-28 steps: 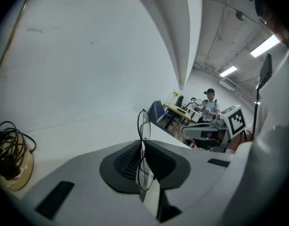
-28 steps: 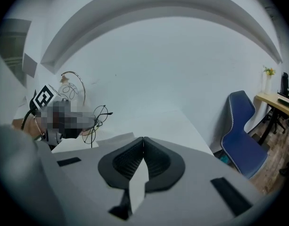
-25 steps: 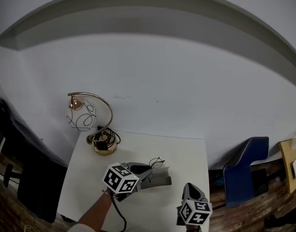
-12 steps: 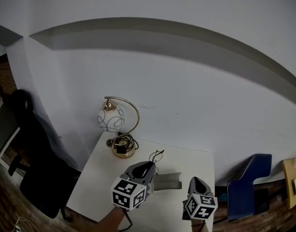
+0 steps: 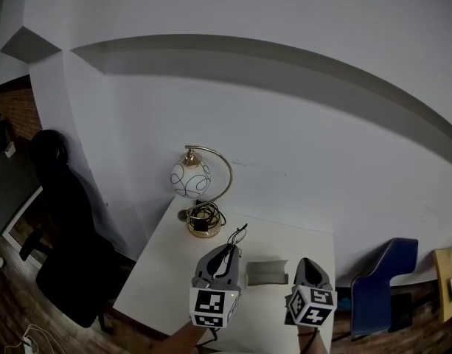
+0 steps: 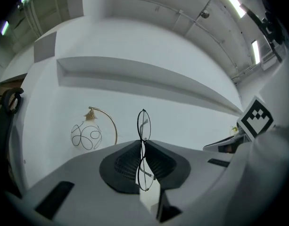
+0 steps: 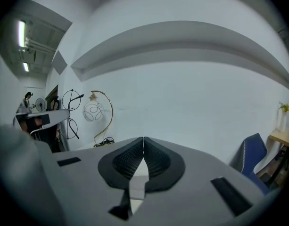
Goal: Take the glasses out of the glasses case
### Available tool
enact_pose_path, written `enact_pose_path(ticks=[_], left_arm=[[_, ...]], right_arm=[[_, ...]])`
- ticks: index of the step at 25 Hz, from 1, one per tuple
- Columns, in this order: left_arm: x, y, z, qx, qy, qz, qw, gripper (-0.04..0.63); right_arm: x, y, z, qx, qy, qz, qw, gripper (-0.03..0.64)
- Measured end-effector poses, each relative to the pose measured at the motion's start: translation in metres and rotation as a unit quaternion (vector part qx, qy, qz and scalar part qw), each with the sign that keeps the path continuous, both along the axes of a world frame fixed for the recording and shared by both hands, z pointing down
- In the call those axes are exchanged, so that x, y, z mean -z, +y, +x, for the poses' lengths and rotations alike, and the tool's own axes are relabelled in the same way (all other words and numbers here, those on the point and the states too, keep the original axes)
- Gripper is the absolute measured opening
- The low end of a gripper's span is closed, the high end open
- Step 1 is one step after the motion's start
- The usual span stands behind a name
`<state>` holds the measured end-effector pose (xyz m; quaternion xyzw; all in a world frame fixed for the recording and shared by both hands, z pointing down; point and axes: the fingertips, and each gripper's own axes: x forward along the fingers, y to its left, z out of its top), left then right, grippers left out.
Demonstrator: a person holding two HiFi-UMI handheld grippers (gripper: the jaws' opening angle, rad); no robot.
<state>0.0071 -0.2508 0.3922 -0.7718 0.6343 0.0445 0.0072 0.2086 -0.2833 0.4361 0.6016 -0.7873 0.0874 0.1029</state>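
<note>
Thin black wire-rimmed glasses (image 6: 143, 125) stand on edge between the pads of my left gripper (image 6: 143, 144), which is shut on their bridge. In the head view the left gripper (image 5: 229, 251) holds the glasses (image 5: 239, 236) in the air above the white table (image 5: 167, 271), just left of the open grey glasses case (image 5: 266, 271). My right gripper (image 5: 308, 265) hovers to the right of the case. Its jaws (image 7: 143, 140) are shut with nothing between them. The right gripper view also catches the glasses (image 7: 71, 109) at its left.
A gold arc lamp with a globe shade (image 5: 192, 179) stands at the table's far left corner, with a black cable coiled at its base (image 5: 203, 216). A black office chair (image 5: 71, 227) is on the left and a blue chair (image 5: 380, 279) on the right. A white wall lies behind.
Both grippers have risen. The left gripper has lifted the glasses up off the case and swung to point level. The case stays on the table.
</note>
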Motion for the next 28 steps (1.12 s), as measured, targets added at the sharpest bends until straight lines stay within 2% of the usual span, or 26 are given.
enact_pose_path(ticks=[9,13,28], left_arm=[[-0.007,-0.006,-0.009,0.002,0.011,-0.012,0.9999,0.043],[-0.01,-0.01,-0.007,-0.001,0.011,-0.016,0.9998,0.043],[-0.02,-0.021,0.001,-0.008,0.004,-0.027,0.9996,0.043]], right_arm=[[-0.006,0.008,0.016,-0.029,-0.003,-0.006,1.0,0.032],[-0.003,0.009,0.021,-0.037,0.016,-0.001,0.999,0.032],[-0.012,0.003,0.034,-0.052,0.002,-0.011,0.999,0.032]])
